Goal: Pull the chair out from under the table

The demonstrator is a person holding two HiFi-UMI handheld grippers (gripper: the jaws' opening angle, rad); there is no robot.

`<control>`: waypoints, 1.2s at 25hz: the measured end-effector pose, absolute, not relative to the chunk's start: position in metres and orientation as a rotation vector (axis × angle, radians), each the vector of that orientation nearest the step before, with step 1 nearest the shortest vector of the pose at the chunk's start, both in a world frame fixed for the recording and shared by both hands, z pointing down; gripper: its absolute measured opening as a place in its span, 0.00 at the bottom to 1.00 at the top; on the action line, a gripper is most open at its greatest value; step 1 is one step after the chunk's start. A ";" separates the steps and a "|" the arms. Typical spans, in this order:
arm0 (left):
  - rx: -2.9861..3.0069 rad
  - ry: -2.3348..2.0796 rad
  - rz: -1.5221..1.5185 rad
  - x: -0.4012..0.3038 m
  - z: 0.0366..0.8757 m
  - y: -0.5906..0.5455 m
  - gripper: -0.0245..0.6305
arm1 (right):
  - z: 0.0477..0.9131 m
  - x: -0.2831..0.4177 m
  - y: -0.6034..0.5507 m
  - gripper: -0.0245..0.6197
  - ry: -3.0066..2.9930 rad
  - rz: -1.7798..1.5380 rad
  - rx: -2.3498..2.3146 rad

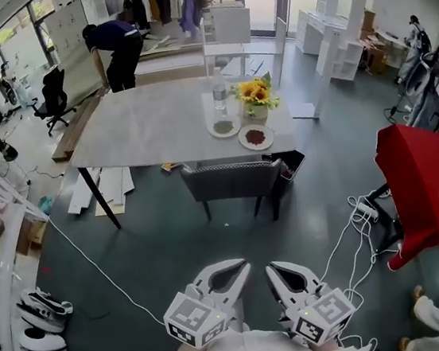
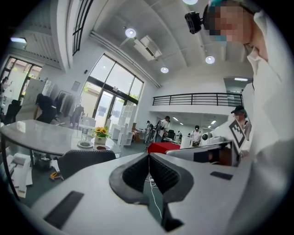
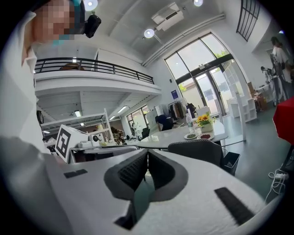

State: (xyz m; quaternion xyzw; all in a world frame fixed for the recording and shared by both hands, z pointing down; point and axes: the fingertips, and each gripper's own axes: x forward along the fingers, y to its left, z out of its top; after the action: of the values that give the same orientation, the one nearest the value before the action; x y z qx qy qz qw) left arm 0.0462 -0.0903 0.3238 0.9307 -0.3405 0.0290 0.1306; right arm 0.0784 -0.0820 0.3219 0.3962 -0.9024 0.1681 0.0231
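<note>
A dark grey chair (image 1: 232, 179) stands tucked under the near edge of the grey table (image 1: 141, 125), its backrest toward me. It also shows in the left gripper view (image 2: 85, 160) and the right gripper view (image 3: 197, 151). My left gripper (image 1: 244, 265) and right gripper (image 1: 269, 269) sit side by side at the bottom of the head view, well short of the chair, over bare floor. Both point toward the chair. The left gripper (image 2: 148, 156) is shut with nothing in it, and so is the right gripper (image 3: 147, 153).
On the table stand a vase of sunflowers (image 1: 256, 98), a bottle (image 1: 219, 94) and two plates (image 1: 256, 136). A black bin (image 1: 289, 165) sits by the chair. At right are a red-covered object (image 1: 417, 185) and floor cables (image 1: 361, 216). A person (image 1: 118, 47) bends beyond the table.
</note>
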 end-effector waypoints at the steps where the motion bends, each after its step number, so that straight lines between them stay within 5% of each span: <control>1: 2.715 -0.984 0.095 0.046 0.325 -0.103 0.06 | 0.325 0.080 -0.095 0.04 -2.786 0.526 1.236; 15: 2.785 -0.890 0.120 0.010 0.309 -0.292 0.06 | 0.309 0.038 -0.279 0.04 -2.777 0.385 1.226; 30: 2.801 -0.775 0.421 -0.016 0.380 -0.407 0.06 | 0.364 0.029 -0.403 0.04 -2.559 0.348 1.188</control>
State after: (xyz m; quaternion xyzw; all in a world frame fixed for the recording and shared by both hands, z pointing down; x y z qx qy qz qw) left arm -0.0157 -0.4072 0.3796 0.9489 -0.2624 0.1425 0.1024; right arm 0.0288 -0.4033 0.3642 0.4133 -0.8902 0.1211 0.1489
